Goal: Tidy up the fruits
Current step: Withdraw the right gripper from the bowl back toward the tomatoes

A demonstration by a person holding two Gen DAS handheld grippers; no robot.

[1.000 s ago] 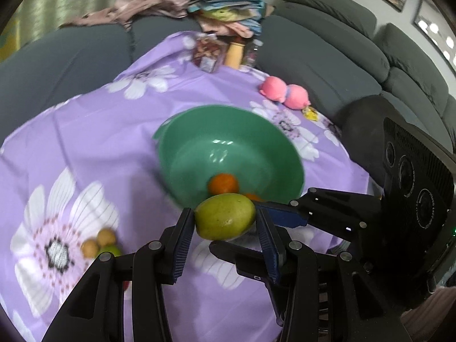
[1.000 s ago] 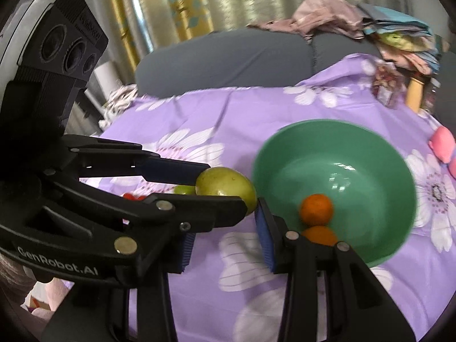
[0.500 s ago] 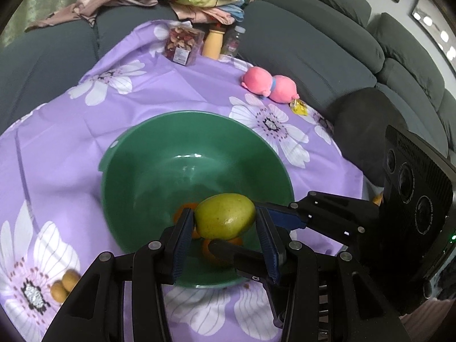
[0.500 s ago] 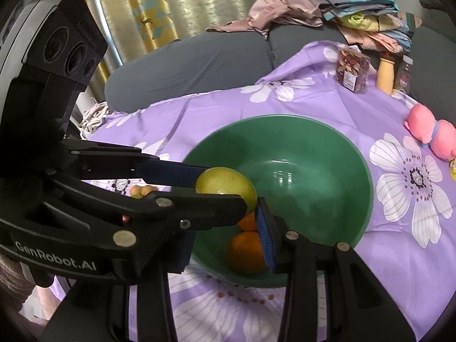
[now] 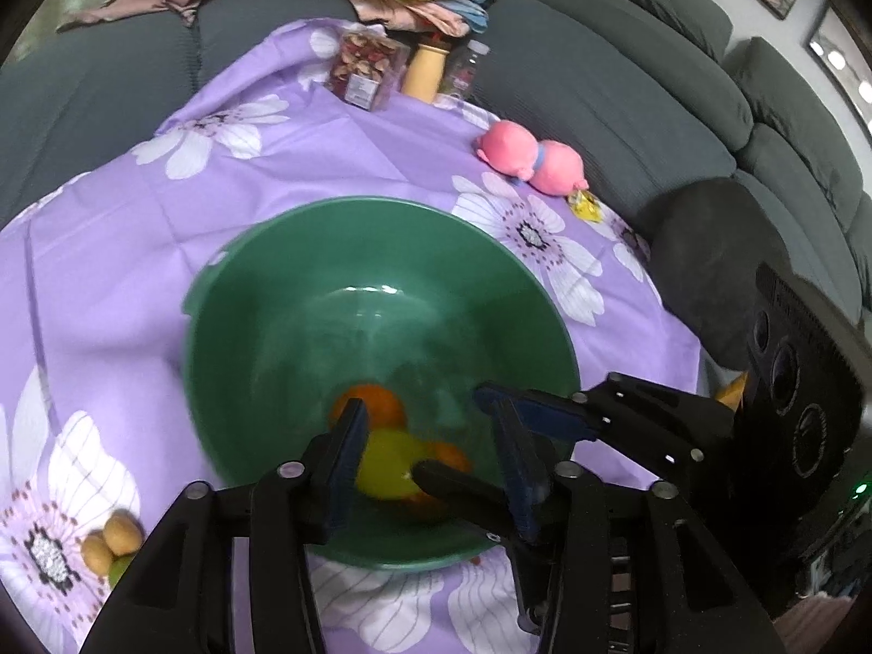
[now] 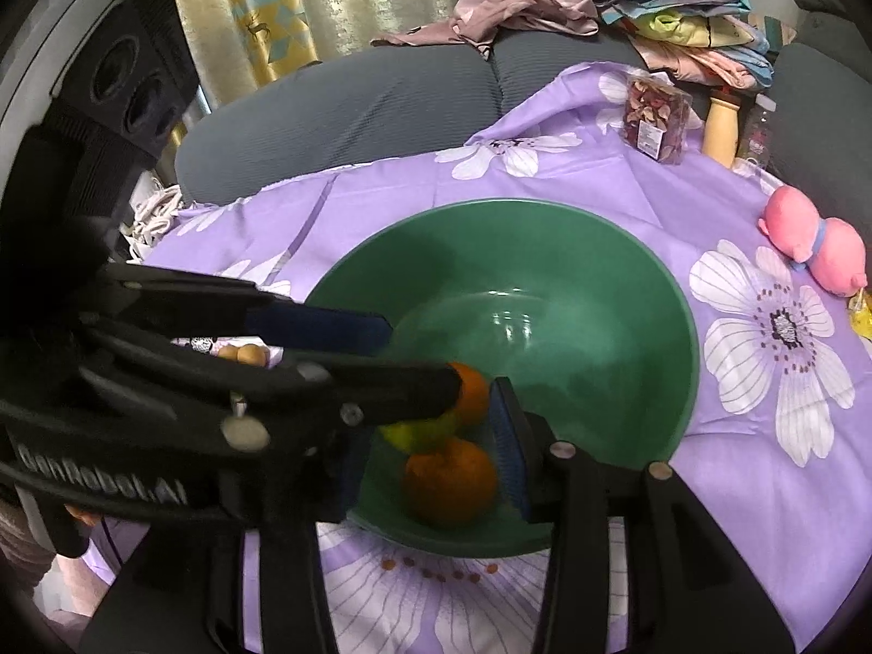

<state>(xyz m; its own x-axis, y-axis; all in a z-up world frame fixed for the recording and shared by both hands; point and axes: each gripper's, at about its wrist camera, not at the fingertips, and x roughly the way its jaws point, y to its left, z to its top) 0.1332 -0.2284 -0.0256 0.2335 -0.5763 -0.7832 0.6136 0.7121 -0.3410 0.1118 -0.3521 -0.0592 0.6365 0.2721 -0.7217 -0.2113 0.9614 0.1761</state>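
A green bowl stands on the purple flowered cloth. Two oranges and a blurred yellow-green mango lie at its bottom. My left gripper hangs over the bowl's near side with its jaws opening; the mango lies below them, free of the pads. My right gripper crosses it from the right, jaws also opening, with nothing pressed between them. In the right wrist view the left gripper's fingers reach in from the left.
Small brown and green fruits lie on the cloth left of the bowl. A pink plush toy, a snack box and a tan bottle sit at the far side. A grey sofa with piled clothes surrounds the cloth.
Both grippers carried the mango from beside the bowl to over it. Their jaws have since widened, and the mango has dropped out of them into the bowl beside the oranges.
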